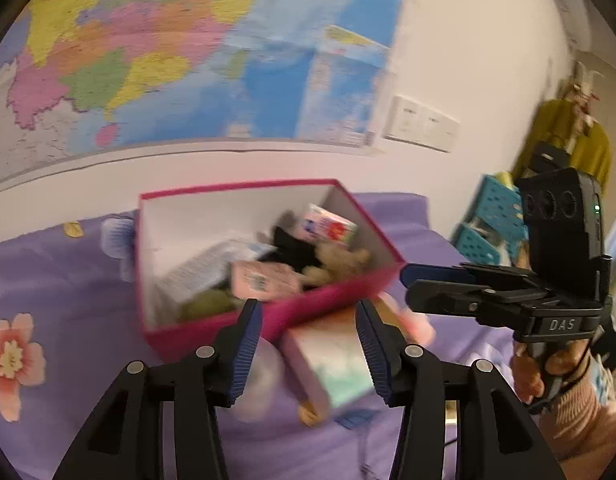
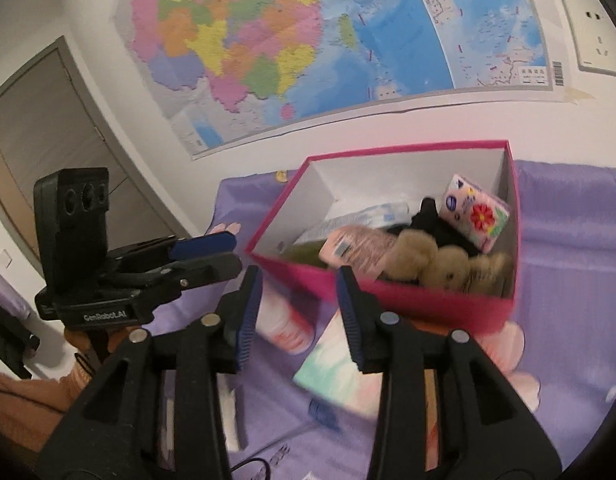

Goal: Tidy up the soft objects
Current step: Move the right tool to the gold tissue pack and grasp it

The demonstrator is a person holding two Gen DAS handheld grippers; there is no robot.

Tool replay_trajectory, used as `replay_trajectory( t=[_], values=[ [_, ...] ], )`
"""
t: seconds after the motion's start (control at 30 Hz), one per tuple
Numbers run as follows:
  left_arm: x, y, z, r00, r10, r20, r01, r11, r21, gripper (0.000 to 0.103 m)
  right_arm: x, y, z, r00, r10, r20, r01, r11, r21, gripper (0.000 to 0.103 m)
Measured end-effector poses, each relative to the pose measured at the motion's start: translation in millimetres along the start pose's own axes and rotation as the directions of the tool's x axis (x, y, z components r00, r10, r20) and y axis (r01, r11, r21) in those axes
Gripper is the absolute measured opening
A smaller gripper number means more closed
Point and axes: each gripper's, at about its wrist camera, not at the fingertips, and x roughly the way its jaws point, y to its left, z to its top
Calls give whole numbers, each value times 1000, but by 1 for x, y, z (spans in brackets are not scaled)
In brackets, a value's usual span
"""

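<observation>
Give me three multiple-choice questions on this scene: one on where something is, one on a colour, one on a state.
1. Where is the brown teddy bear?
A. inside the pink box
B. on the bedspread
C. in a claw

2. What colour is the bedspread?
A. green
B. purple
C. white

3. The right claw is:
A. shut on the bear
B. shut on a tissue pack
C. open, holding nothing

Key: 1 A, it lies within the box walls; 2 B, purple cloth surrounds the box; 3 C, a clear gap separates its pads.

You are looking at a colourful wall map [image 2: 308, 48] hanging above the purple flowered cloth [image 1: 60, 280], with a white socket plate [image 2: 594, 36], a grey door [image 2: 48, 128] and turquoise crates [image 1: 492, 220] standing off to the sides.
</observation>
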Motion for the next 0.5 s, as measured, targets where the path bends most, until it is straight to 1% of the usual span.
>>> replay_trajectory(
  t=[0.07,0.1,0.17,0.23,0.33,0.4,0.5],
  values=[
    [1,-11,-7,1000,-27,-11,27,1000,15,52,-10,2,-13,1000,-4,4,4,1000,-1,48],
    [3,-17,-13,999,-42,-23,43,999,23,52,-15,3,-20,1000,-10,0,10,1000,1,48],
    [7,-29,-23,998,-51,-47,53,997,49,52,-23,2,-36,999,-41,-2,41,999,10,49],
    [14,-40,-33,995,-68,-76,73,995,68,52,-31,-4,-49,999,-50,-8,50,998,37,49],
    [26,-54,-49,988,-93,-125,104,991,85,52,-43,-14,-74,995,-100,-23,102,991,91,49],
    [36,-60,-57,980,-112,-163,127,988,86,52,-49,-23,-89,989,-141,-37,144,981,127,49],
    [52,-70,-69,968,-130,-215,153,984,94,52,-64,-40,-114,979,-194,-62,203,957,206,49]
  ],
)
